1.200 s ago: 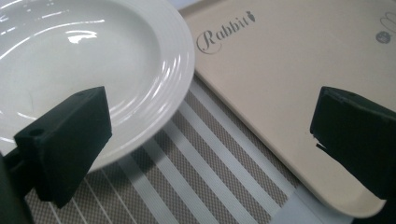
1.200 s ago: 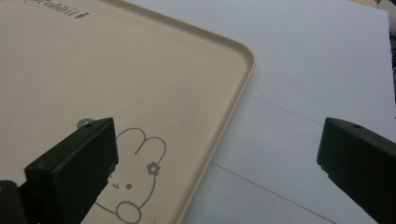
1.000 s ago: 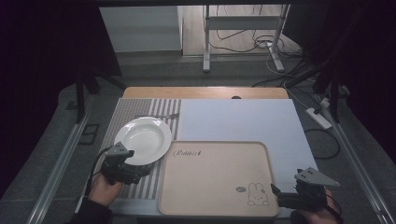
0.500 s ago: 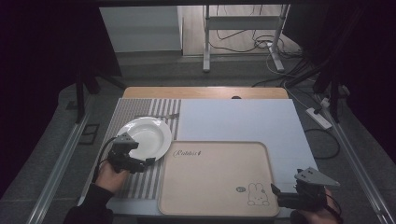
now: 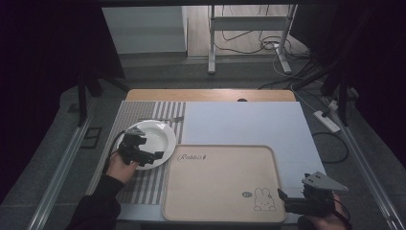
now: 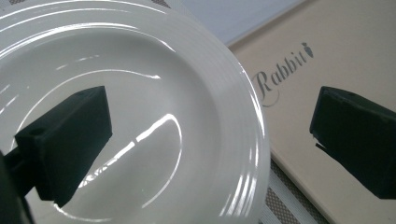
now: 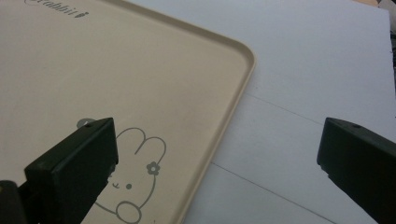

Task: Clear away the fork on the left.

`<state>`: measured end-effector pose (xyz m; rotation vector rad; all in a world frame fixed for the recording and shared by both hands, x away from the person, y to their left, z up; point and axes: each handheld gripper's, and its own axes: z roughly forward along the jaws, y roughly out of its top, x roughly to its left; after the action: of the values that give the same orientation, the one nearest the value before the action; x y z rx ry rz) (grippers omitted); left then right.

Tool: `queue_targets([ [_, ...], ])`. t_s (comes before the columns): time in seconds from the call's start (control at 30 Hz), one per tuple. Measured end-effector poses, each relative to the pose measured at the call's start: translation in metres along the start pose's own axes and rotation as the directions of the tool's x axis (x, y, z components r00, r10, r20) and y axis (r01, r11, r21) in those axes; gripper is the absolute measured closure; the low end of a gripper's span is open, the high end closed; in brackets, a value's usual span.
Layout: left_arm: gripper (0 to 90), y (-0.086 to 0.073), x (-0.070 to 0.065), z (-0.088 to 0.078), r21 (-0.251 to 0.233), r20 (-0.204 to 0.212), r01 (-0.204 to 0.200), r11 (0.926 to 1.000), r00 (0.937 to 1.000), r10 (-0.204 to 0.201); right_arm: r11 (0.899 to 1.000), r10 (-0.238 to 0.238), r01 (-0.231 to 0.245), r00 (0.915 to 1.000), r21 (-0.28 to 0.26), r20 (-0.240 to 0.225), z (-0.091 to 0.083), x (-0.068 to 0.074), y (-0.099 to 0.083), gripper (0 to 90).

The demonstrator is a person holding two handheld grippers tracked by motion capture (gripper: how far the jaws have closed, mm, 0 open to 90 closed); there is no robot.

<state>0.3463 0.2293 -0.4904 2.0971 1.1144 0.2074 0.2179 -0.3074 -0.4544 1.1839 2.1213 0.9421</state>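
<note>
A white deep plate (image 5: 149, 136) sits on a striped placemat (image 5: 143, 182) at the table's left. My left gripper (image 5: 152, 155) is at the plate's near rim, open. In the left gripper view the plate (image 6: 140, 93) is very close; one jaw hangs over its bowl and the other over the beige tray (image 6: 336, 51), so the left gripper (image 6: 210, 135) straddles the rim without touching it. The rabbit-printed tray (image 5: 220, 182) lies at the front centre. My right gripper (image 5: 283, 199) is open at its near right corner, and in the right gripper view the gripper (image 7: 217, 158) spans the tray's edge (image 7: 233, 107).
A fork (image 5: 160, 119) lies on the placemat just behind the plate. A white mat (image 5: 249, 124) covers the table's middle and right. A power strip (image 5: 328, 120) and cables lie on the floor to the right.
My left gripper has moved forward and right, from the placemat near the plate's left front to the plate's near rim. The right gripper has stayed put.
</note>
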Motion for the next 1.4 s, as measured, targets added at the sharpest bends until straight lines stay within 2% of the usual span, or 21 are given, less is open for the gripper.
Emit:
queue_targets([
  [0.47, 0.0, 0.018, 0.020, 0.019, 0.025, -0.018, 0.000, 0.9997, 0.9998, 0.000, 1.000, 0.001, -0.001, 1.0000, 0.001, -0.001, 0.000, 0.000, 0.000, 0.0],
  [0.8, 0.0, 0.030, 0.030, 0.031, 0.036, -0.030, -0.002, 0.9994, 0.9995, 0.003, 1.000, 0.002, -0.002, 1.0000, 0.000, -0.004, 0.000, 0.000, 0.000, 0.0],
  [1.0, 0.0, 0.039, 0.036, 0.039, 0.037, -0.035, 0.017, 0.9992, 0.9993, -0.016, 1.000, 0.002, -0.002, 1.0000, 0.000, -0.006, 0.000, -0.001, 0.000, 0.0],
  [1.4, 0.0, 0.055, 0.048, 0.047, 0.040, -0.047, 0.029, 0.9988, 0.9986, -0.027, 1.000, 0.003, -0.003, 1.0000, -0.001, -0.007, 0.000, -0.001, 0.000, 0.0],
])
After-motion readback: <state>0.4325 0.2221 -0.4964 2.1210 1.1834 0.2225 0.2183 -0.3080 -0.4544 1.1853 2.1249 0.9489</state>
